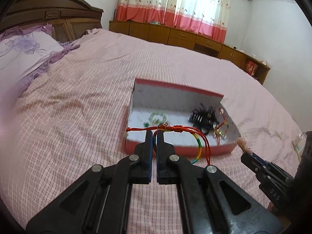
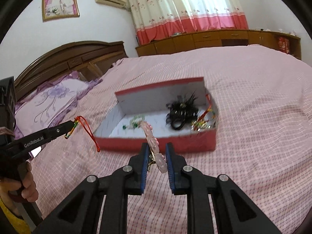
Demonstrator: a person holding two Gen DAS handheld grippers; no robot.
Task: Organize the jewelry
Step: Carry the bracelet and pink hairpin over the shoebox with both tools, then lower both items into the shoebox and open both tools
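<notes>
My left gripper (image 1: 155, 133) is shut on a red cord bracelet with a rainbow loop (image 1: 198, 148), held just above the near wall of a red box (image 1: 175, 148) with a white inside. In the right wrist view the same left gripper (image 2: 71, 127) hangs left of the box (image 2: 120, 144), the cord bracelet (image 2: 88, 130) dangling from it. My right gripper (image 2: 157, 148) is shut on a pink bead bracelet (image 2: 150, 134) that stands up in front of the box. Inside lie a green bead bracelet (image 1: 158, 117), a black feathered hair clip (image 1: 204, 117) and red and gold trinkets (image 1: 220, 130).
The box rests on a bed with a pink checked cover (image 1: 78, 117). A purple floral pillow (image 1: 23, 46) and a wooden headboard (image 1: 48, 13) are at the far left. Low wooden cabinets (image 1: 175, 35) run under the curtains. A person's hand (image 2: 25, 187) grips the left tool.
</notes>
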